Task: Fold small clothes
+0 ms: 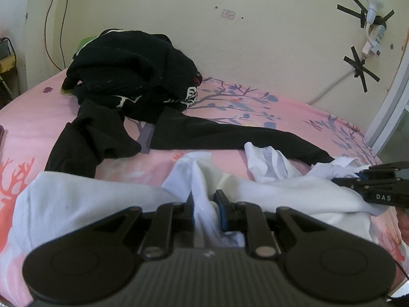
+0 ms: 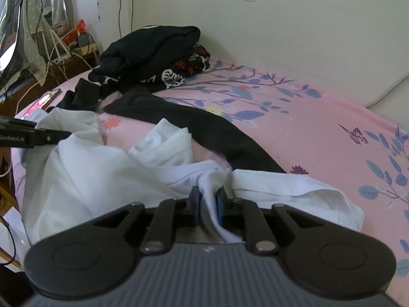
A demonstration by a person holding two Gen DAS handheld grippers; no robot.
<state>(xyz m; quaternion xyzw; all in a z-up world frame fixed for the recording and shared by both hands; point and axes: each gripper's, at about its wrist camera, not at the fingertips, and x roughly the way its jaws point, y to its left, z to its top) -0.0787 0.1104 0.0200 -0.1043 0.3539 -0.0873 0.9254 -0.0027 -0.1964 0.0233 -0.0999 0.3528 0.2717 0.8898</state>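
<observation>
Both grippers pinch the white garment on the pink bed.

Left wrist view: the left gripper [image 1: 205,206] has its fingers nearly closed on a bunched fold of the white garment [image 1: 84,202], which lies crumpled across the near bed sheet [image 1: 28,117]; black clothes [image 1: 127,76] sit farther off.
Right wrist view: the right gripper [image 2: 207,202] is clamped tight on the garment's near edge [image 2: 107,168].

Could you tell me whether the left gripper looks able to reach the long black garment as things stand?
Probably not yet: the left gripper is shut on the white garment, which lies between it and the long black garment.
</observation>
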